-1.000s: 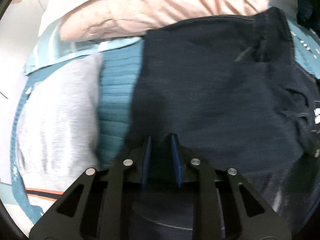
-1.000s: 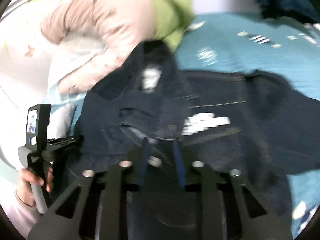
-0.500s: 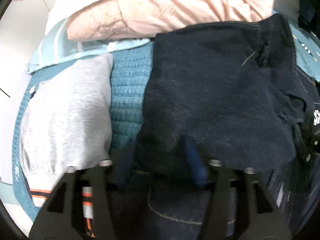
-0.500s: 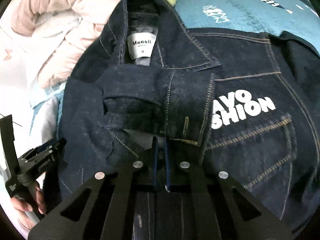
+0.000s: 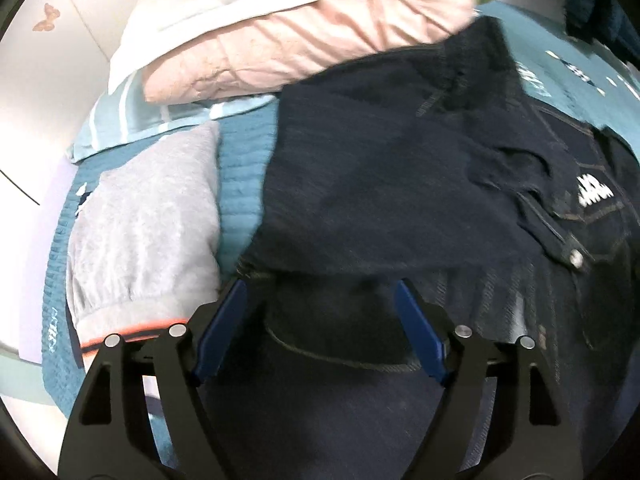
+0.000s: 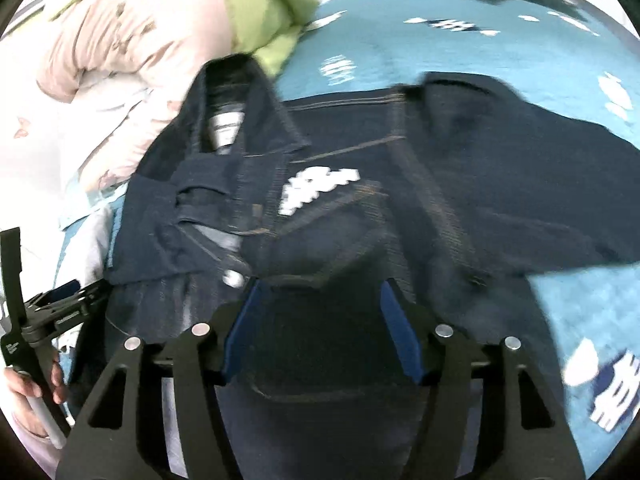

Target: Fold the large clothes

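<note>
A dark blue denim jacket (image 5: pixel 400 184) with white chest lettering lies on a teal bedspread (image 6: pixel 460 48), its left sleeve folded across the front. It fills the right wrist view (image 6: pixel 360 220) too, collar and label at upper left. My left gripper (image 5: pixel 320 292) is open and empty just above the jacket's lower part. My right gripper (image 6: pixel 320 284) is open and empty over the jacket's front. The left gripper also shows at the left edge of the right wrist view (image 6: pixel 60 304), held by a hand.
A folded grey garment (image 5: pixel 140 220) lies left of the jacket. A pink quilt (image 5: pixel 300 40) and white bedding are piled behind it. A lime-green item (image 6: pixel 260 20) lies by the collar. Bare teal bedspread stretches to the right.
Both grippers have opened and let go of the denim. The left sleeve now lies folded over the jacket front. Both grippers have pulled back a little.
</note>
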### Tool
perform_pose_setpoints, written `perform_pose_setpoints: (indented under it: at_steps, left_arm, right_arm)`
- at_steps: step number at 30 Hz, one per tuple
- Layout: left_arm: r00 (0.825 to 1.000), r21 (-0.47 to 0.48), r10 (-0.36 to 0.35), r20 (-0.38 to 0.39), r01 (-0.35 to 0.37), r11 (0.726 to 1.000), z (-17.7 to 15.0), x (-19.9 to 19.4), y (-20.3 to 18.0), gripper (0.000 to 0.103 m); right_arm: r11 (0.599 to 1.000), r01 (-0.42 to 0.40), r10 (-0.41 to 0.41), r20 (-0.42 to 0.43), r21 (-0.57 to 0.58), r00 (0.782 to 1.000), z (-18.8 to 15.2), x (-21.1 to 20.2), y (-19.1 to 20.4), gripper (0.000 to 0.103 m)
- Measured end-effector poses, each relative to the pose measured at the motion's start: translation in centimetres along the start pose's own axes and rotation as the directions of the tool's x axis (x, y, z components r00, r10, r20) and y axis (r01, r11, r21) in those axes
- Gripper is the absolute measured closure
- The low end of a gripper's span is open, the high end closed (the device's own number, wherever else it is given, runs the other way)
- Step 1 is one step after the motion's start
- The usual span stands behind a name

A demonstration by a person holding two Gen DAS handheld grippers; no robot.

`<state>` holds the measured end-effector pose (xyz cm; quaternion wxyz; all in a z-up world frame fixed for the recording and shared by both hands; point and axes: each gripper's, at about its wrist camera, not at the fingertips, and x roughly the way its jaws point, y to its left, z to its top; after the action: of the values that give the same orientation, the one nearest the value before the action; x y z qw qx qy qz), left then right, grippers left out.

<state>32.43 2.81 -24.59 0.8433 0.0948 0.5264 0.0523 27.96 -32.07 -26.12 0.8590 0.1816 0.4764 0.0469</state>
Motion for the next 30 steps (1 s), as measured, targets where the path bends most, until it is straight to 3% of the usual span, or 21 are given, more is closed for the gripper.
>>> perform_pose_setpoints:
  at_steps: [7, 13, 17, 19, 20, 22, 30]
  left_arm:
    - [0.998, 0.031, -0.066, 0.018, 0.066, 0.997, -1.7, -2.5, -4.6, 0.026]
    - [0.989, 0.022, -0.144, 0.03, 0.144, 0.989, -2.9, -3.8, -8.2, 0.026]
    - [0.984, 0.029, -0.177, 0.025, 0.176, 0.984, -3.3, -4.2, -11.4, 0.026]
    - [0.98, 0.043, -0.196, 0.017, 0.195, 0.98, -3.1, -4.2, -13.1, 0.026]
    - [0.978, 0.053, -0.209, 0.017, 0.208, 0.977, -2.9, -4.2, -13.9, 0.026]
    - [0.975, 0.074, -0.22, 0.024, 0.218, 0.973, -2.4, -4.5, -15.6, 0.026]
    - [0.958, 0.093, -0.285, 0.031, 0.281, 0.955, 1.2, -4.4, -21.9, 0.026]
  right_arm:
    - [0.982, 0.123, -0.136, 0.09, 0.142, 0.987, -1.3, -3.9, -7.7, 0.037]
    - [0.937, 0.101, -0.151, 0.128, 0.333, 0.98, -1.4, -6.3, -15.9, 0.035]
    - [0.861, 0.032, -0.126, 0.152, 0.508, 0.98, -0.7, -6.4, -21.7, 0.035]
    - [0.802, 0.016, -0.115, 0.128, 0.597, 0.985, -0.9, -5.7, -24.4, 0.035]
    - [0.77, -0.035, -0.072, 0.141, 0.637, 0.987, -1.1, -5.5, -25.7, 0.035]
    - [0.732, -0.106, -0.034, 0.192, 0.673, 0.981, -1.1, -5.7, -27.0, 0.035]
    - [0.64, -0.252, 0.018, 0.314, 0.726, 0.949, -0.1, -5.7, -31.6, 0.036]
